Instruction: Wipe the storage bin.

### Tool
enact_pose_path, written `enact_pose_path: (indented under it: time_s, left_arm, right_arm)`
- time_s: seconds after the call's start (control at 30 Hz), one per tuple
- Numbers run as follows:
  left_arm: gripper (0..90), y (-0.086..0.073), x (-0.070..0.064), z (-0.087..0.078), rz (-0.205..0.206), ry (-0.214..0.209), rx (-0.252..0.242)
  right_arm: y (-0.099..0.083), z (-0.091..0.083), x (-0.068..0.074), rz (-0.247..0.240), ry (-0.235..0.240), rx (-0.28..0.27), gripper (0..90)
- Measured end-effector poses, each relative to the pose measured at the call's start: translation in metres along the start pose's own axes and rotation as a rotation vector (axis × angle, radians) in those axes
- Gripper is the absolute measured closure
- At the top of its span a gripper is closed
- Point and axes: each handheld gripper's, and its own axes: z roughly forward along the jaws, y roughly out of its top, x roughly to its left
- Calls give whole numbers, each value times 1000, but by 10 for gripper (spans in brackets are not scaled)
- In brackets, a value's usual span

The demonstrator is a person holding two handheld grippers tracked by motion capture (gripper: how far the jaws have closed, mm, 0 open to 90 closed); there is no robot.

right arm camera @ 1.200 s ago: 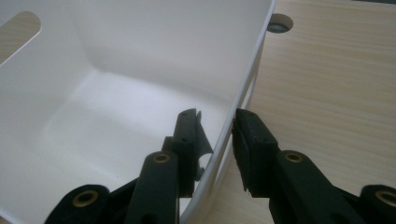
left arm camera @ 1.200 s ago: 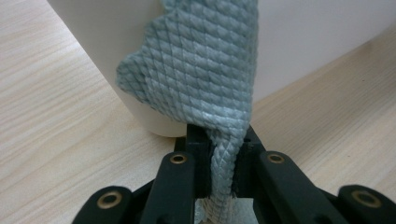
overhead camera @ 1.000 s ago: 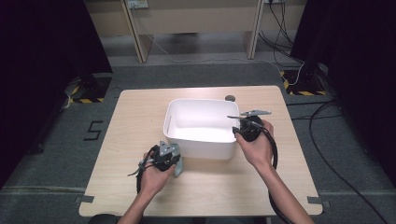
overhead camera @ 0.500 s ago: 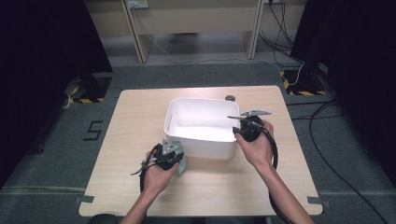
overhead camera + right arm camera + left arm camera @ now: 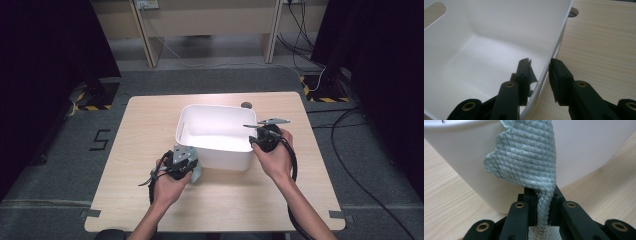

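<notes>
A white plastic tub (image 5: 216,151) stands in the middle of the wooden table (image 5: 150,120). My left gripper (image 5: 189,164) is at the tub's near left corner, shut on a pale green woven cloth (image 5: 196,173). In the left gripper view the cloth (image 5: 529,157) is pinched between the jaws of the left gripper (image 5: 542,206) and spreads in front of the tub's outer wall (image 5: 589,150). My right gripper (image 5: 254,141) sits on the tub's right rim. In the right gripper view the right gripper (image 5: 539,75) has one jaw inside the tub wall (image 5: 554,47) and one outside, closed on it.
A small dark round disc (image 5: 246,105) lies on the table just behind the tub, also seen as the disc (image 5: 573,12) past the rim. The tub has a handle cut-out (image 5: 434,10) on its far side. Bare tabletop lies to the left and in front.
My left gripper has edged slightly right and forward with the cloth, closer to the tub's corner. The right gripper has stayed on the rim.
</notes>
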Motion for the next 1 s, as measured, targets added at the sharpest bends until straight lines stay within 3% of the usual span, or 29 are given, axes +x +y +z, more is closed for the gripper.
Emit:
enact_pose_path:
  time_s: [0.33, 1.0]
  left_arm:
    - [812, 14, -4, -10, 11, -1, -31]
    - [811, 19, -13, -5, 43, 0, -3]
  right_arm:
    - [0, 0, 0, -2, -2, 2, 705]
    - [0, 0, 1, -5, -3, 1, 702]
